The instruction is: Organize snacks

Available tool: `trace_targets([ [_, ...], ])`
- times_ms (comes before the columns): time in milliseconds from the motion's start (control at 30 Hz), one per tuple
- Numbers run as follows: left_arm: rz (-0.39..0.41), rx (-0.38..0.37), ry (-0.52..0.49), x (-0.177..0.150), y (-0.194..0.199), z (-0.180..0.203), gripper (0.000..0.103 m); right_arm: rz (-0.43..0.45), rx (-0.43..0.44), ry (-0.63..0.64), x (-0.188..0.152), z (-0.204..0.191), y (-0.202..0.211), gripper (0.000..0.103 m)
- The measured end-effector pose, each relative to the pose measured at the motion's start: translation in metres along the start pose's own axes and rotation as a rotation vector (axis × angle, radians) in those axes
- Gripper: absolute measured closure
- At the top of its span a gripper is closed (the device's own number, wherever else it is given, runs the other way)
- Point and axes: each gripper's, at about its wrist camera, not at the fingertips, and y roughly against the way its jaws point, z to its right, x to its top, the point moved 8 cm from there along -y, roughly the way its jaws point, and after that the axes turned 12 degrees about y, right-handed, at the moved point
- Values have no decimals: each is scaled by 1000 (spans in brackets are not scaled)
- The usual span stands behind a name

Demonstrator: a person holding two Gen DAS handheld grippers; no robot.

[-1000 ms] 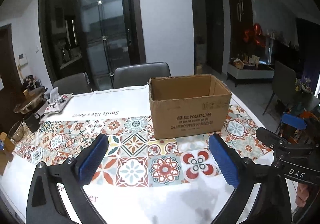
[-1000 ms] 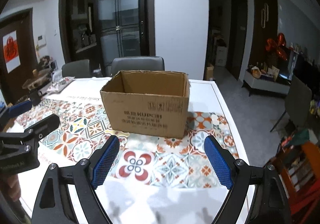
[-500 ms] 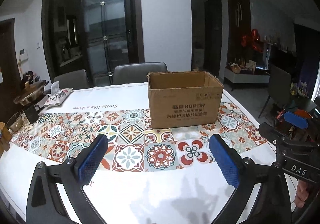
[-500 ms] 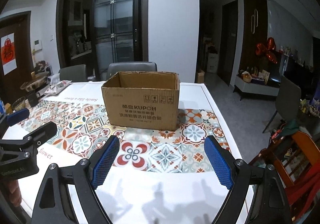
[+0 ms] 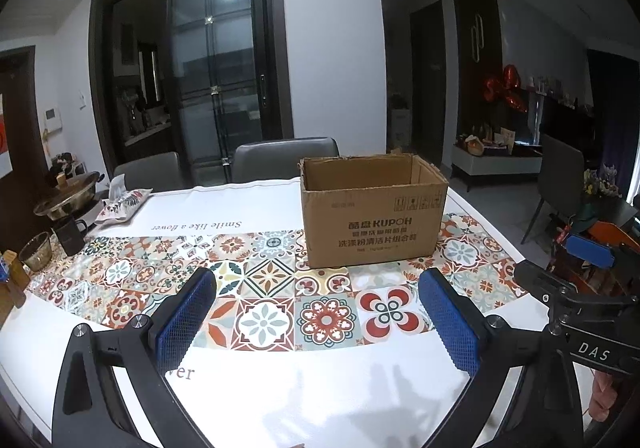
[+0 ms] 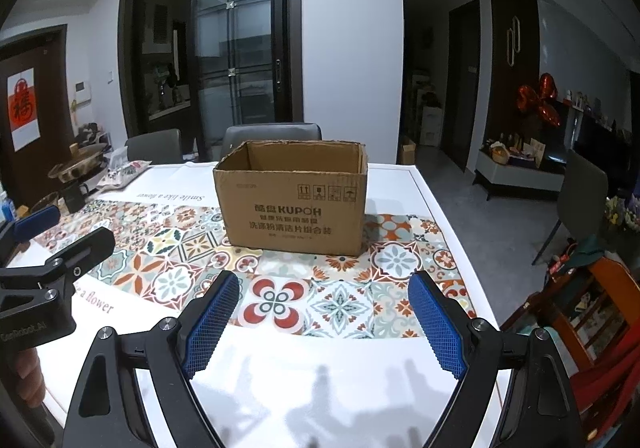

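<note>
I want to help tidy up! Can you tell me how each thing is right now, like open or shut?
Cardboard box: upright on the table, top open, inside hidden.
Left tongs: open, holding nothing.
Right tongs: open, holding nothing.
Glass door: shut.
Patterned packet: lying flat near the far table edge.

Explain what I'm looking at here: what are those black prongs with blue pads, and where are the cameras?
No robot: a person holds a two-finger gripper in each hand, each with a wide-angle camera looking along its fingers. One picture is from the left gripper, which is open and holds nothing; the other is from the right gripper, also open and empty. Each view catches the other gripper at its edge. Ahead, an open brown cardboard box stands on the white table with a patterned tile runner. At the far left sit a brass-coloured pot and a floral packet.
</note>
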Motion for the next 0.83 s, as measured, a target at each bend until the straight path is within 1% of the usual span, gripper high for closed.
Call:
trace_targets([
  [433,-6,3,-11,-2,0,1,0,3,-2,-2,0,1,1,16],
  [567,4,12,-14,-1,1,1,0,6,0,-4,0,1,2,16],
  [833,-11,8,-4,-5,-3,0,0,0,-3,-3,-3,3,4,16],
])
